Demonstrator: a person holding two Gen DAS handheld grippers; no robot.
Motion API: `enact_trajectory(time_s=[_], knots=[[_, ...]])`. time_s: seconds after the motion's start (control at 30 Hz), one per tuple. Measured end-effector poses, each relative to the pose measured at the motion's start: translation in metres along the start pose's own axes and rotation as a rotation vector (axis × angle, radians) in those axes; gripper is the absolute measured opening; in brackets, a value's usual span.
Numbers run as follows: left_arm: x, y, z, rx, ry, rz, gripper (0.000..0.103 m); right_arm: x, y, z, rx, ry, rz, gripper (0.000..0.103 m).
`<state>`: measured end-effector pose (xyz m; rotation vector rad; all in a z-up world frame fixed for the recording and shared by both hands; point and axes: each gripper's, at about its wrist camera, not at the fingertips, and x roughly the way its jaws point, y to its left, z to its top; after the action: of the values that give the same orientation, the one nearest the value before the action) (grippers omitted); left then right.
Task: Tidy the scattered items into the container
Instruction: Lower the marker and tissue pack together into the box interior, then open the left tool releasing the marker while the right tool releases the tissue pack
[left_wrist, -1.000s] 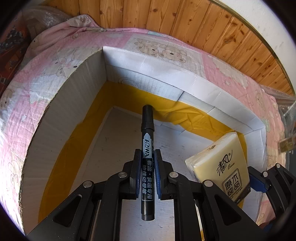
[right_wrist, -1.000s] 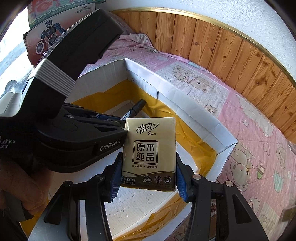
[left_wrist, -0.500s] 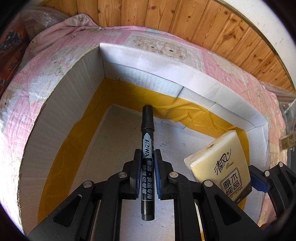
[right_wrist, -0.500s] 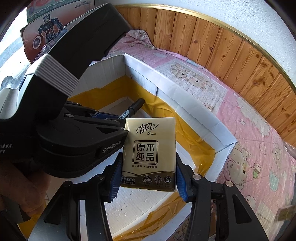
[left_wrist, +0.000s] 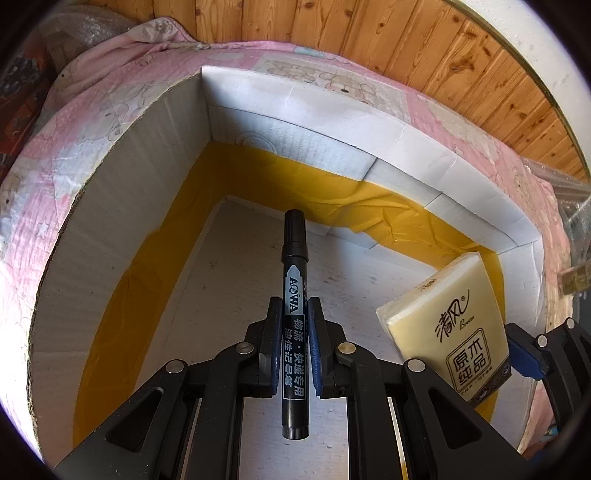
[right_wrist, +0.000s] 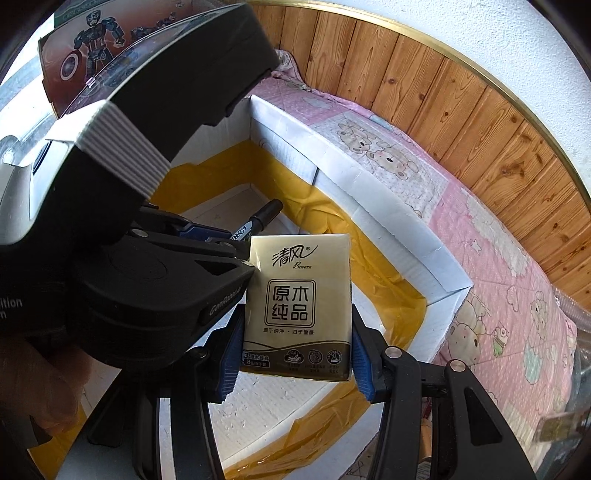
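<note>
The left claw (left_wrist: 294, 347) is clamped on a black marker (left_wrist: 294, 295), its blue pads pressing the barrel at about mid-length. The marker points forward along the fingers, cap end out over the box (left_wrist: 110, 206), held above the white floor of the box and not touching it.

The right claw (right_wrist: 295, 350) is clamped on a tissue pack (right_wrist: 297, 306), gripping its two side edges near the lower end. The pack stands upright in the grip with its printed face toward the camera, also over the box. In the left view the same pack (left_wrist: 454, 325) hangs near the right-hand wall of the box, close to its far right corner.

The two claws sit just beside each other; in the right view the left claw's black body (right_wrist: 147, 288) fills the left side, its edge right next to the pack.

The box is white, open-topped, with yellow tape (left_wrist: 332, 192) along its inner lower edges. It rests on a bed with a pink quilt (right_wrist: 498, 295), against a wood-panelled wall (right_wrist: 461, 122).
</note>
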<state>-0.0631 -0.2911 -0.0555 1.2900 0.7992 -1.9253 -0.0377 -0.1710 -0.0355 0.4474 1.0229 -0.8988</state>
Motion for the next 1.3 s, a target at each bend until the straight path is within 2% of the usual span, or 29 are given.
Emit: enact_trajectory(time_s=[0.3, 0.67, 1.2, 1.3], knots=[[0.014, -0.003, -0.003, 0.024, 0.041, 0.047, 0.014, 0.004, 0.000, 0.001, -0.018, 0.046, 0.020, 0.051], [0.018, -0.012, -0.005, 0.044, 0.041, 0.113, 0.014, 0.003, -0.001, 0.001, -0.053, 0.062, 0.007, 0.051], [0.022, -0.010, -0.009, 0.010, 0.045, 0.111, 0.014, 0.004, 0.000, 0.002, -0.066, 0.065, -0.002, 0.052], [0.022, -0.005, -0.008, -0.016, 0.056, 0.094, 0.021, 0.003, -0.001, 0.001, -0.063, 0.062, 0.004, 0.052]])
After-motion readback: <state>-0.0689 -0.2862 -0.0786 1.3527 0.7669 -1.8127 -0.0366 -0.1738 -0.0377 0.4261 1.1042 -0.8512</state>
